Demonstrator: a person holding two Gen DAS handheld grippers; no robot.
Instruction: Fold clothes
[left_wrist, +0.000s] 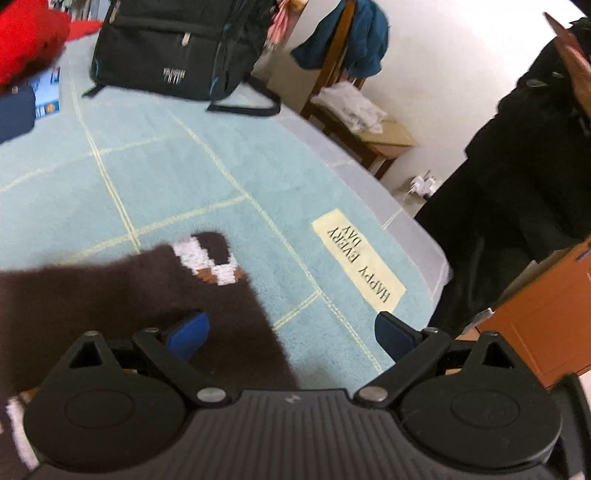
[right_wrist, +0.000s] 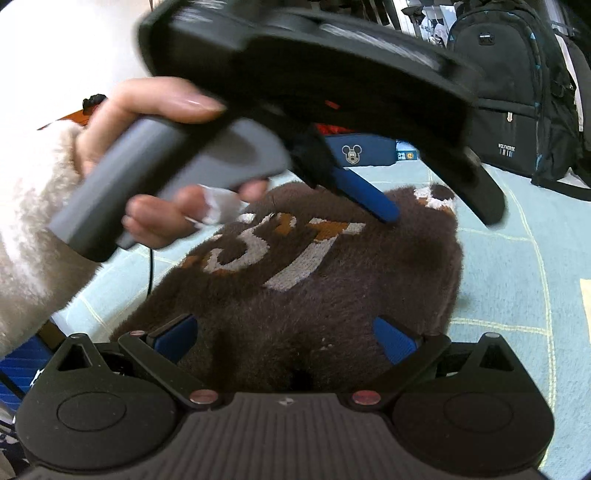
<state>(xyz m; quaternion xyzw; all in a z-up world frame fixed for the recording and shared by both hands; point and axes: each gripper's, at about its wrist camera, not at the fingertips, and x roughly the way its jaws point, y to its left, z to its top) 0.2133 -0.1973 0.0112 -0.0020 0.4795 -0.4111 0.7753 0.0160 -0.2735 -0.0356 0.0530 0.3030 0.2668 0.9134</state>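
Note:
A fuzzy dark brown sweater (right_wrist: 332, 288) with white and orange lettering lies bunched on the light blue blanket (left_wrist: 207, 173). In the left wrist view its corner (left_wrist: 122, 295) shows a white and orange patch. My left gripper (left_wrist: 291, 332) is open, its left blue finger over the sweater's edge and its right finger over bare blanket. The right wrist view shows a hand (right_wrist: 155, 107) holding the left gripper (right_wrist: 441, 218), one blue fingertip (right_wrist: 384, 210) touching the sweater's top. My right gripper (right_wrist: 286, 338) is open, low over the sweater's near part.
A black backpack (left_wrist: 166, 48) stands at the far side of the bed, beside a red garment (left_wrist: 26, 40) and a navy pouch (right_wrist: 369, 151). A wooden chair (left_wrist: 343, 96) draped with blue cloth, a person in black (left_wrist: 517, 166) and an orange cabinet (left_wrist: 546, 314) lie past the bed's edge.

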